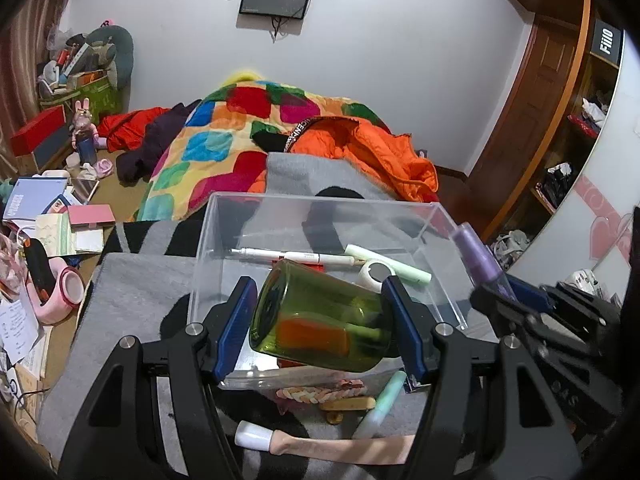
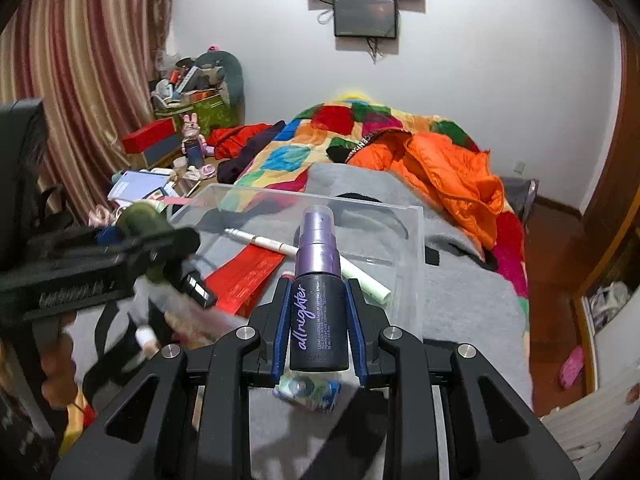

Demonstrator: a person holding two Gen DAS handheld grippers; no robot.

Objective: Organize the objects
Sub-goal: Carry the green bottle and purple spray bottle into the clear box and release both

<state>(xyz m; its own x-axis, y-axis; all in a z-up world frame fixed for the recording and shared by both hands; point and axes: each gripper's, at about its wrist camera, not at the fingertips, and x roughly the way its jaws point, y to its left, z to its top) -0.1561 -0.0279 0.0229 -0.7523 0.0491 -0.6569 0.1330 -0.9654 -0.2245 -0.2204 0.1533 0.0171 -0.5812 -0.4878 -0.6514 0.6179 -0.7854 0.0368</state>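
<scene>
My left gripper [image 1: 320, 312] is shut on an olive-green glass jar [image 1: 320, 320], held on its side above the near part of a clear plastic box [image 1: 320, 208]. Inside the box lie a white pen [image 1: 292, 256], a pale green tube [image 1: 388, 264], a white tape roll [image 1: 374, 274] and a red packet [image 2: 244, 280]. My right gripper [image 2: 318, 316] is shut on a purple and black spray bottle [image 2: 318, 300], upright over the box's near edge [image 2: 412, 264]. That bottle [image 1: 480, 256] and the right gripper [image 1: 516, 296] show at the box's right side in the left wrist view.
The box rests on a grey blanket [image 1: 132, 292] on a bed with a patchwork quilt [image 1: 224, 132] and an orange jacket [image 1: 380, 152]. In front of the box lie a braided band [image 1: 316, 394], a mint tube [image 1: 380, 408] and a white-capped tube [image 1: 320, 444]. Clutter fills the left side [image 1: 48, 220].
</scene>
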